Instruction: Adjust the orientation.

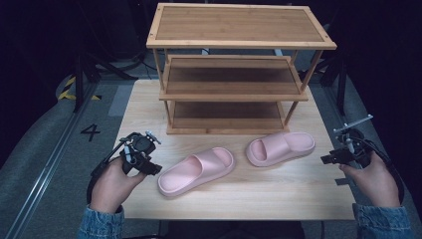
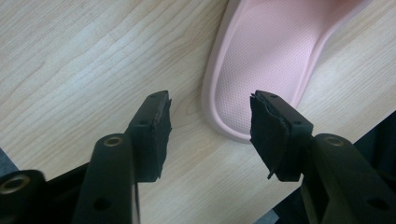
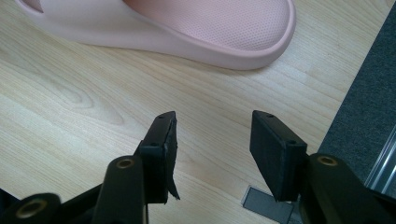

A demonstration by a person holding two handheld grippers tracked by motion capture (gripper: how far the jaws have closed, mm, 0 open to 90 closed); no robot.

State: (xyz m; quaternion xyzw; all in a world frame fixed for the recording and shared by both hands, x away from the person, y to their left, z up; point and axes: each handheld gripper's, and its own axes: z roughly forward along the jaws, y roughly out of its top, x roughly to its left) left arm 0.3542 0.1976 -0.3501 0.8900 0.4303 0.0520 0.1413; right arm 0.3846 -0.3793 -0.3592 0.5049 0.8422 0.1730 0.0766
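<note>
At the near edge of the table (image 1: 298,199), 2 hands in denim sleeves are seen, each holding a gripper. The left gripper (image 1: 152,169) is held at the table's left side, aimed toward the near slipper; its jaws are seen apart in the left gripper view, with nothing between them. The right gripper (image 1: 326,159) is held at the table's right edge, its jaws likewise apart and empty above bare wood.

2 pink slippers lie mid-table, apart from each other. The near slipper (image 1: 196,172) is set on a diagonal, heel toward the near left, strap end toward the far right. The far slipper (image 1: 281,147) lies almost crosswise, heel to the right, just in front of the rack.

A dotted texture on the footbed is shown in the left gripper view (image 2: 266,60), which the high view is too coarse to show. A grey patch (image 3: 268,204) on the table is shown beside the right jaws.

Behind stands a 3-tier wooden rack (image 1: 239,25). On the floor at left, the numeral 4 (image 1: 90,132) can be read.
</note>
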